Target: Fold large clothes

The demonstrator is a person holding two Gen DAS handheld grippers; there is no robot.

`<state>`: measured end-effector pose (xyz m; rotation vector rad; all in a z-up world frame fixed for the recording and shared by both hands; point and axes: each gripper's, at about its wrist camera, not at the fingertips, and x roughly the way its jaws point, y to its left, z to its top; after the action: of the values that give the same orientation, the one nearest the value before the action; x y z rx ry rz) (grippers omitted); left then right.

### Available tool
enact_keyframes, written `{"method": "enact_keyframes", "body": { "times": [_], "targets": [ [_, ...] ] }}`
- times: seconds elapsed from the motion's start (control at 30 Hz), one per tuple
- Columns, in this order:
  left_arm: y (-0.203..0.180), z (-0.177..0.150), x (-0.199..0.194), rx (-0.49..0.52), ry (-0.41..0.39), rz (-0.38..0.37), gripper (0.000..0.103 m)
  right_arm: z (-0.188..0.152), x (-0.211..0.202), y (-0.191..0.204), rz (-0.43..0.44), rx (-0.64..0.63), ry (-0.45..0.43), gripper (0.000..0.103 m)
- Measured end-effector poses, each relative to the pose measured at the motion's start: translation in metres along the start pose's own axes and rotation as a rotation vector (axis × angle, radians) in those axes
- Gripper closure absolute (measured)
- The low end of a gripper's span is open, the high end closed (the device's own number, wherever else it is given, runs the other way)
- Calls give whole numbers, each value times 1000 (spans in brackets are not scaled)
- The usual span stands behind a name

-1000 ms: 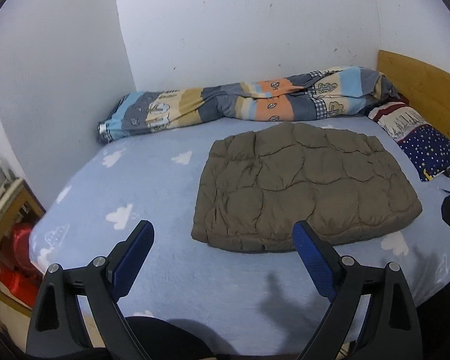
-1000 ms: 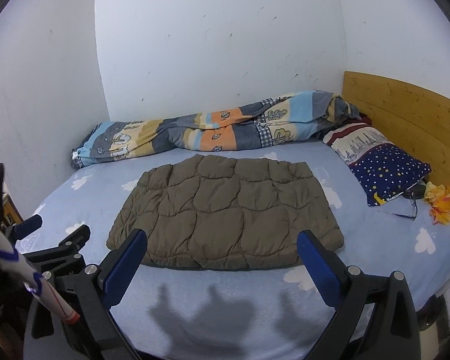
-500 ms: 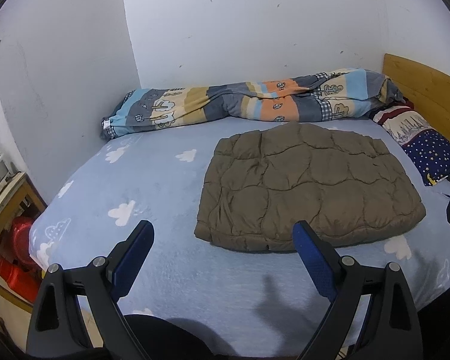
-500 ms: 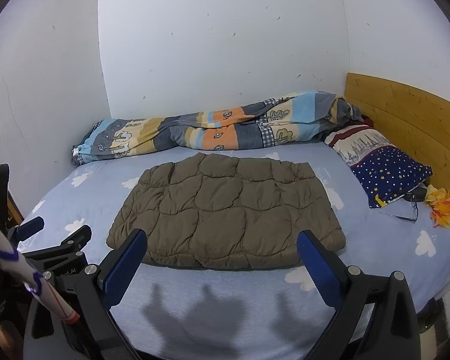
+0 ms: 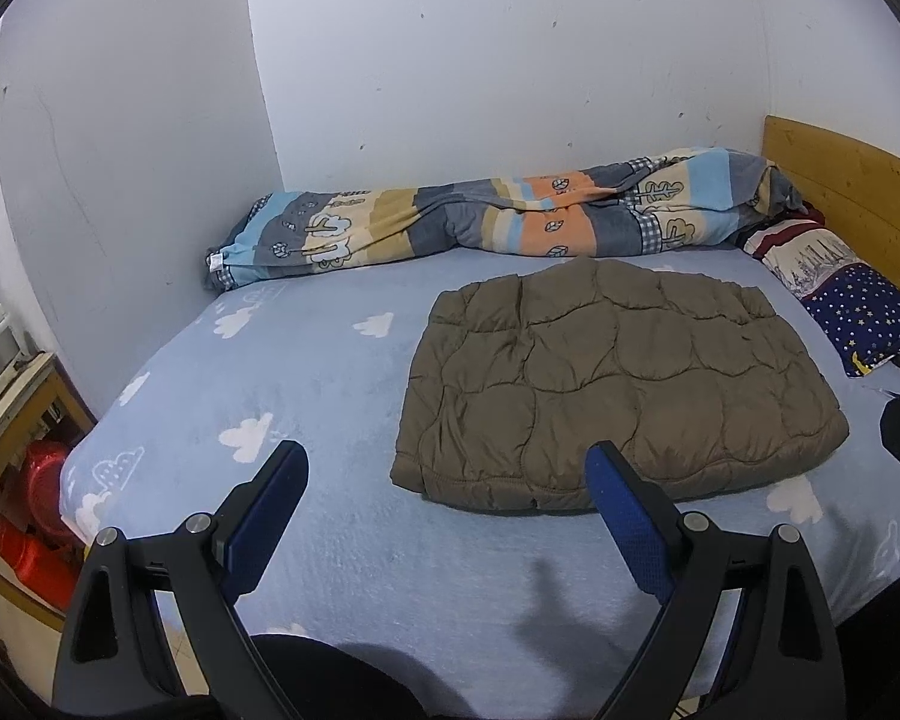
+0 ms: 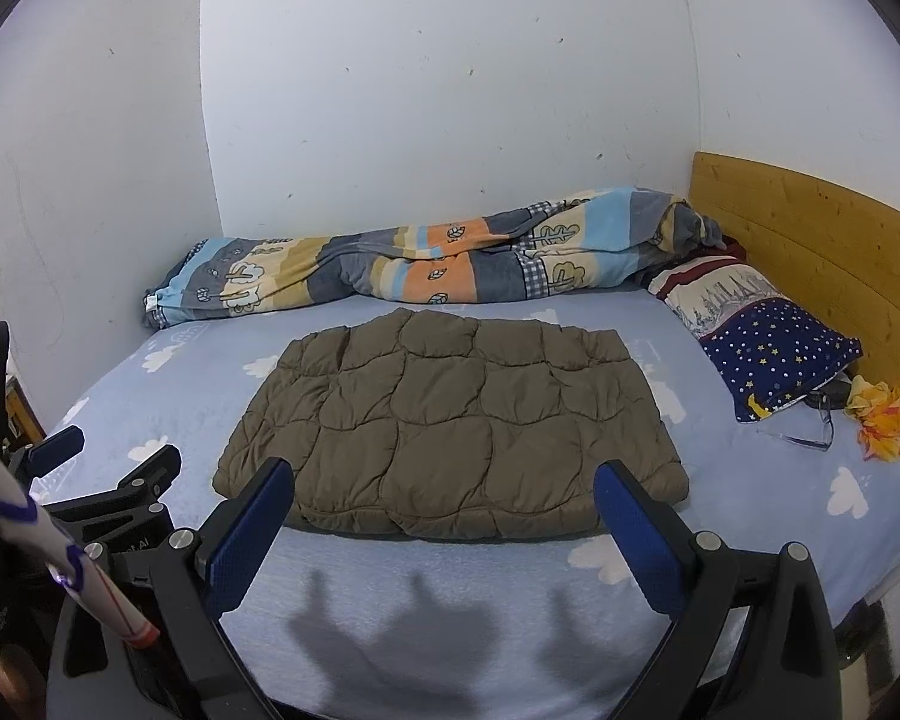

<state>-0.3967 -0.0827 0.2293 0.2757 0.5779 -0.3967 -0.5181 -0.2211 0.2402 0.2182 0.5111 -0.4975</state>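
Both the left gripper [image 5: 447,468] and right gripper [image 6: 444,489] are gaping wide at frame bottom, grasping nothing. The folded brown quilted jacket [image 6: 450,426] is lying mid-frame on the cloud-print bed [image 6: 150,414].

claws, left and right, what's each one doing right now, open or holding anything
Left claw: open, holding nothing, above the bed sheet.
Right claw: open, holding nothing, short of the folded brown jacket.
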Motion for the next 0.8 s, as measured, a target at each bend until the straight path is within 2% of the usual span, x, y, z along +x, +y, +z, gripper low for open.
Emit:
{"method": "enact_keyframes", "body": {
  "times": [0.8],
  "targets": [
    [-3,3,-5,11,-22,5,10,0,1,-1,-6,-2,3,1]
  ]
}}
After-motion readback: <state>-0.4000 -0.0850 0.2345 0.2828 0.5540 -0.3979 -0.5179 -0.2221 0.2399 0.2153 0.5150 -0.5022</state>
